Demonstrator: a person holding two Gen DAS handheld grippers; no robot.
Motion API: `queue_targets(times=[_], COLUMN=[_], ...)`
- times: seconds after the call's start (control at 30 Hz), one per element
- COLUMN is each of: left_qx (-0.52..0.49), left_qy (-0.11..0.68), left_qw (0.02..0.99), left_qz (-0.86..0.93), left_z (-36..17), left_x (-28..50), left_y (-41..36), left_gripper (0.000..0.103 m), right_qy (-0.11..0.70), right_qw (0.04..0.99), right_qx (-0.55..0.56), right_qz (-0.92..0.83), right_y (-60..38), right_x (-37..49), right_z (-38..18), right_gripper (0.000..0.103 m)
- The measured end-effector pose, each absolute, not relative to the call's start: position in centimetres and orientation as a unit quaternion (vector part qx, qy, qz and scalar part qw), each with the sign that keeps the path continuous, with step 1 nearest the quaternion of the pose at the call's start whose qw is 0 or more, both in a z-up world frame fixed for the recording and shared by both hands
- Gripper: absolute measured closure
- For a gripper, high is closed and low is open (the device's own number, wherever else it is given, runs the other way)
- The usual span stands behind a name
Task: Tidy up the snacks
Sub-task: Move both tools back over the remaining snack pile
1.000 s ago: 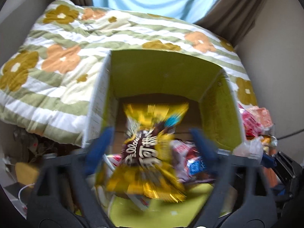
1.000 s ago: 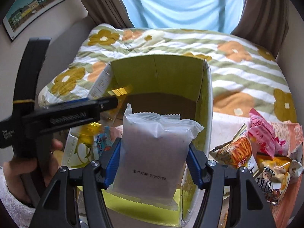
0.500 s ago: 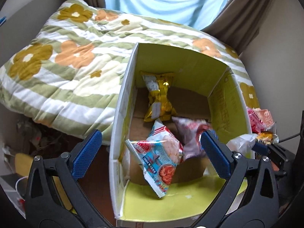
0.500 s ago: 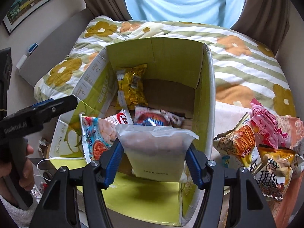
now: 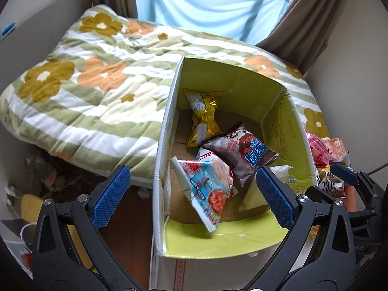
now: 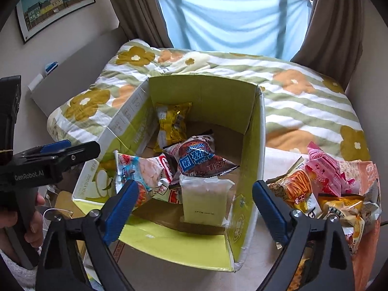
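Note:
An open cardboard box (image 6: 257, 145) with yellow-green flaps holds several snack packets: a yellow one (image 6: 172, 123) at the back, a dark one with blue print (image 6: 197, 158), a light blue and red one (image 6: 141, 173), and a pale frosted packet (image 6: 205, 200) standing at the near right. The box (image 5: 167, 131) and the same packets show in the left wrist view, with the yellow packet (image 5: 205, 114) at the back. My right gripper (image 6: 194, 208) is open and empty above the box's near edge. My left gripper (image 5: 191, 196) is open and empty over the box's left wall.
A pile of loose snack packets (image 6: 325, 184) lies right of the box. A floral striped quilt (image 5: 97, 92) covers the bed behind the box. Curtains and a blue sheet hang at the window. Clutter lies on the floor (image 5: 43, 177) at the left.
Both grippers have let go of their packets: the yellow one and the pale frosted one now lie in the box. Both grippers have opened and drawn back.

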State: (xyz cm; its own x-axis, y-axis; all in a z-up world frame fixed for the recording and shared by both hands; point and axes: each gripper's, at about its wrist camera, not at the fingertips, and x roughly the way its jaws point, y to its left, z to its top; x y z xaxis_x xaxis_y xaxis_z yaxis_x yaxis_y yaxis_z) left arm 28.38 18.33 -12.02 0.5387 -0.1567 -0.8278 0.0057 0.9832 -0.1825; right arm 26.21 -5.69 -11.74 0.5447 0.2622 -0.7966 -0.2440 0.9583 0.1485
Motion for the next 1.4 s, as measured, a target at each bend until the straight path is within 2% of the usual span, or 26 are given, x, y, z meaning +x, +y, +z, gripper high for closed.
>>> queue_targets(times=[0.37, 0.67, 0.73, 0.9, 1.13, 1.4], left_qx=[-0.054, -0.037, -0.031, -0.026, -0.024, -0.007], left_qy=[0.451, 0.441, 0.439, 0.439, 0.459, 0.499], left_qw=[0.887, 0.887, 0.887, 0.884, 0.869, 0.839], left_qz=[-0.083, -0.133, -0.142, -0.159, -0.184, -0.216], left_z=[-9.6, -8.3, -8.0, -7.7, -8.6, -11.8], left_x=[26.9, 26.8, 26.7, 26.4, 26.0, 25.3], left_y=[15.8, 10.9, 9.2, 4.5, -3.5, -13.9], left_gripper=[0.000, 0.000, 0.000, 0.000, 0.000, 0.000], right_qy=[0.424, 0.404, 0.399, 0.390, 0.420, 0.443], right_qw=[0.897, 0.911, 0.914, 0.919, 0.907, 0.895], right_qx=[0.025, 0.046, 0.050, 0.052, 0.031, 0.028], right_qz=[0.121, 0.062, 0.048, 0.016, -0.023, -0.043], right_y=[-7.2, -12.5, -14.1, -19.4, -28.1, -36.5], right_x=[23.6, 22.0, 21.9, 21.2, 19.9, 20.2], right_z=[-9.7, -8.4, -8.1, -7.7, -8.0, -9.9], right_gripper=[0.010, 0.009, 0.000, 0.000, 0.000, 0.000])
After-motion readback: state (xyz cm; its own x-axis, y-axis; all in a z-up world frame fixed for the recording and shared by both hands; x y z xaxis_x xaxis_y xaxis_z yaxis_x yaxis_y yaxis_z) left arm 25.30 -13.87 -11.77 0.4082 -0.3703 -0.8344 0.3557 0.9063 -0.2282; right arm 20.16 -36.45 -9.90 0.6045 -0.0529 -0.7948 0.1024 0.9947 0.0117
